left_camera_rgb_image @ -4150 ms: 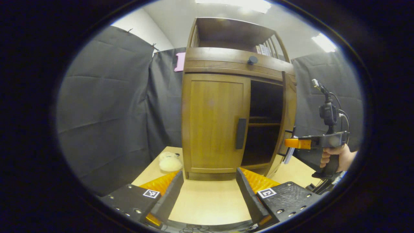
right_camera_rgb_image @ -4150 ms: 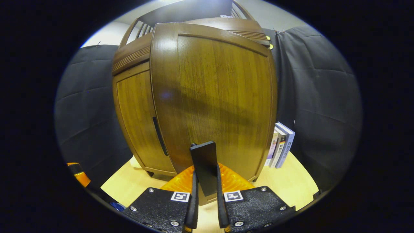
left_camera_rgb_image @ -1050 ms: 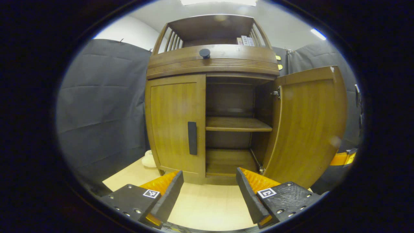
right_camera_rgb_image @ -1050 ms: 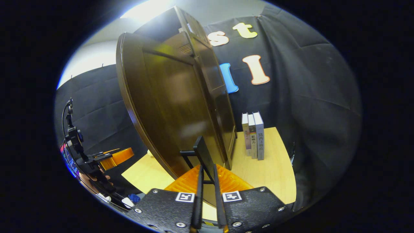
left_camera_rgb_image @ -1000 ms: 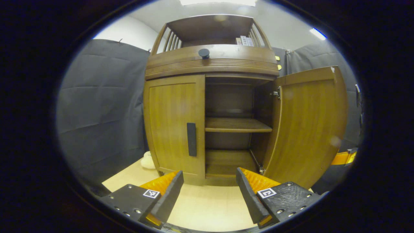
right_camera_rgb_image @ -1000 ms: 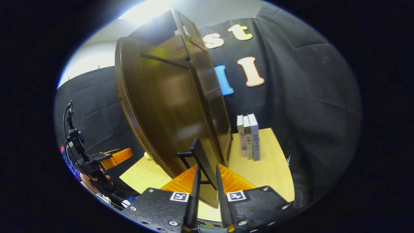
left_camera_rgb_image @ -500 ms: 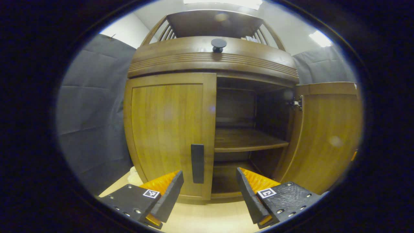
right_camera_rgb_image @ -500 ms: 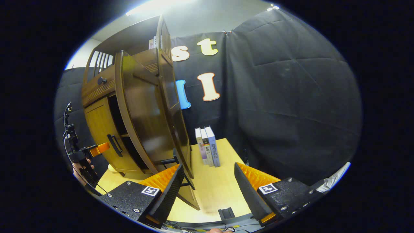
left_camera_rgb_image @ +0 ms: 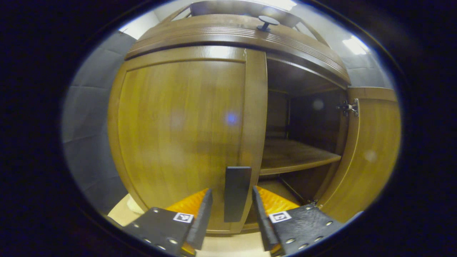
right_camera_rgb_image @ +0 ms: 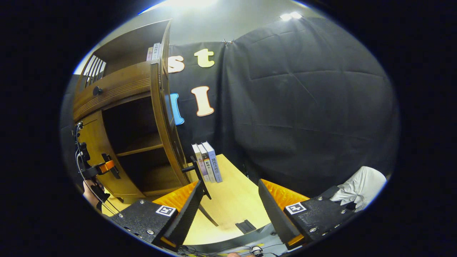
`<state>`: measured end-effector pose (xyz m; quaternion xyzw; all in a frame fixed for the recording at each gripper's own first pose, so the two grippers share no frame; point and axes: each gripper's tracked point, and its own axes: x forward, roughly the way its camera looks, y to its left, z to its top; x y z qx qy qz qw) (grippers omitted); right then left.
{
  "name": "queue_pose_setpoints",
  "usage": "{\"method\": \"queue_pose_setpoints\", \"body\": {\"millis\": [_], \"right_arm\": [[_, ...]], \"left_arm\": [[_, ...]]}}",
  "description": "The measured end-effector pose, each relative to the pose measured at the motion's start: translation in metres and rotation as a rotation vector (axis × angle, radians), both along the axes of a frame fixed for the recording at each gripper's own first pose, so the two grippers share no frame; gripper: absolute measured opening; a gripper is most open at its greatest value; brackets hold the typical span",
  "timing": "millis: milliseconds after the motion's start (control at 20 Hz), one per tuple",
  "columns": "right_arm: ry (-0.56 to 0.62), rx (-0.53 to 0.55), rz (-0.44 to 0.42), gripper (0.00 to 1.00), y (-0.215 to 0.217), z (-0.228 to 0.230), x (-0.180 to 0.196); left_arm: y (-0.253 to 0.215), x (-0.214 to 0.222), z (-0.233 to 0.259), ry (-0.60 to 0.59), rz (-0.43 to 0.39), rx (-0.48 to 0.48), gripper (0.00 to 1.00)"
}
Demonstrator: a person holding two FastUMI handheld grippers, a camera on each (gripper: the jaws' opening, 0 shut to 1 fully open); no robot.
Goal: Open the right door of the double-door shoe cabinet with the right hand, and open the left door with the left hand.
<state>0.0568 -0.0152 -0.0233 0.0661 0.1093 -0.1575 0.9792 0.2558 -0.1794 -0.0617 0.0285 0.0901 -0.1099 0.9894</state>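
The wooden shoe cabinet's left door (left_camera_rgb_image: 178, 135) is closed. Its dark upright handle (left_camera_rgb_image: 236, 194) stands between the fingers of my left gripper (left_camera_rgb_image: 231, 191). The jaws have narrowed around the handle, with a small gap still showing on the left side. The right door (left_camera_rgb_image: 371, 153) stands wide open, baring the inner shelf (left_camera_rgb_image: 292, 157). In the right gripper view that door (right_camera_rgb_image: 167, 135) is edge-on, with its handle (right_camera_rgb_image: 198, 175) just ahead of my left finger. My right gripper (right_camera_rgb_image: 230, 184) is open and holds nothing. The left gripper (right_camera_rgb_image: 103, 167) shows at the left door.
Three books (right_camera_rgb_image: 207, 162) stand upright on the light wooden table (right_camera_rgb_image: 232, 200) beside the cabinet. A small dark piece (right_camera_rgb_image: 245, 225) lies near the table's front edge. A drawer with a round knob (left_camera_rgb_image: 266, 22) tops the doors. A pale sleeve (right_camera_rgb_image: 360, 187) is at lower right.
The right gripper let go of the right door's handle, opened and drew back, leaving that door wide open. The left gripper closed in on the left door's handle and narrowed its jaws.
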Motion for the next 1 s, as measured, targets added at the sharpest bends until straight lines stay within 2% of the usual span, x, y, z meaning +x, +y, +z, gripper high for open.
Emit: {"method": "queue_pose_setpoints", "body": {"millis": [100, 200, 250, 300, 350, 400, 550, 600, 1000], "right_arm": [[-0.008, -0.006, -0.011, 0.92, 0.011, 0.0, -0.005], [-0.023, -0.006, -0.011, 0.91, 0.023, 0.0, -0.006], [-0.028, 0.001, -0.005, 0.95, 0.031, -0.001, -0.006], [-0.032, 0.008, 0.003, 0.95, 0.037, -0.003, -0.005], [-0.035, 0.011, 0.009, 0.95, 0.043, -0.005, -0.005], [-0.039, 0.013, 0.016, 0.96, 0.048, -0.006, -0.003], [-0.053, 0.011, 0.042, 0.92, 0.064, -0.007, -0.002], [-0.052, 0.012, 0.05, 0.95, 0.068, -0.008, 0.001], [-0.04, 0.021, 0.123, 0.95, 0.098, -0.016, 0.011]], "left_arm": [[-0.004, 0.004, 0.001, 0.001, -0.004, 0.007, 0.55], [-0.002, 0.001, 0.002, -0.024, -0.008, 0.058, 0.35], [-0.003, 0.002, 0.004, -0.037, -0.01, 0.059, 0.26], [-0.004, 0.002, 0.005, -0.041, -0.015, 0.046, 0.26], [-0.004, 0.002, 0.004, -0.035, -0.02, 0.028, 0.18], [-0.004, 0.0, 0.004, -0.027, -0.024, 0.014, 0.19], [-0.003, -0.003, 0.003, -0.023, -0.035, 0.012, 0.33], [-0.002, -0.005, 0.004, -0.021, -0.038, 0.011, 0.33], [0.005, -0.026, 0.016, -0.043, -0.096, -0.013, 0.34]]}}
